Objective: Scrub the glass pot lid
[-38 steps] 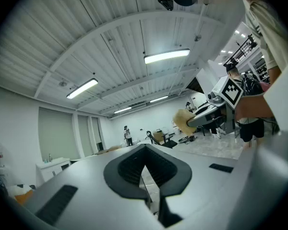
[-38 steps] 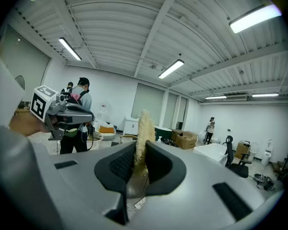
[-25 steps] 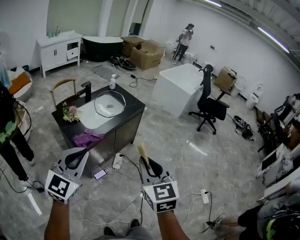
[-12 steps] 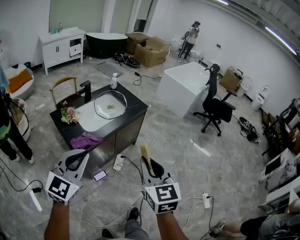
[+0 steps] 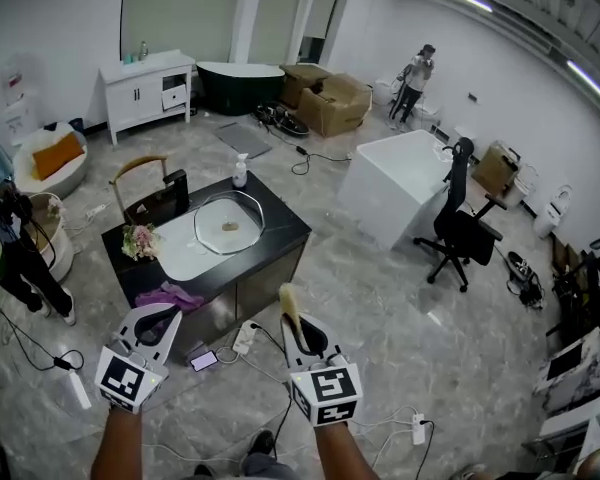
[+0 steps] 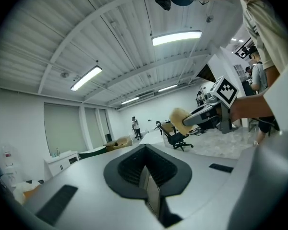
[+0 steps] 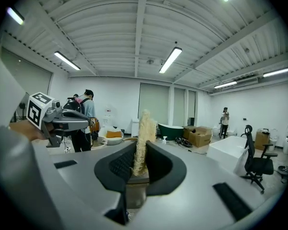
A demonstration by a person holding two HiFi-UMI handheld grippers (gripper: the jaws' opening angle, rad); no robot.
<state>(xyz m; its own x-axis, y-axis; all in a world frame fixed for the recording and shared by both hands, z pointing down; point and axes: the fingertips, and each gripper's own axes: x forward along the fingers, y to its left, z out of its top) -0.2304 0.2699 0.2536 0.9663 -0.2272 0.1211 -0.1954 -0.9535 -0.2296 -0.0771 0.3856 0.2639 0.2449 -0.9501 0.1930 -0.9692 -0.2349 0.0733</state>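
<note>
The left tongs [image 5: 161, 320] are nearest, clenched on nothing. Just beside them, the right tongs [image 5: 298, 328] grasp a tan loofah scrubber [image 5: 288, 303] that stands up above the jaws. Both hang over the floor [image 5: 400, 338], short of the black worktop [image 5: 280, 230]. A purple cloth [image 5: 170, 296] lies at the worktop's near edge. Farther back, the glass pot lid [image 5: 228, 225] lies flat, partly over the pale sink basin [image 5: 180, 253], near a flower bunch [image 5: 138, 240].

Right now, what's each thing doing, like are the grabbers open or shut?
left gripper: shut, empty
right gripper: shut on the scrubber
glass pot lid: lying flat on the counter, untouched
purple cloth: crumpled at the counter's edge
pump bottle: upright
</note>
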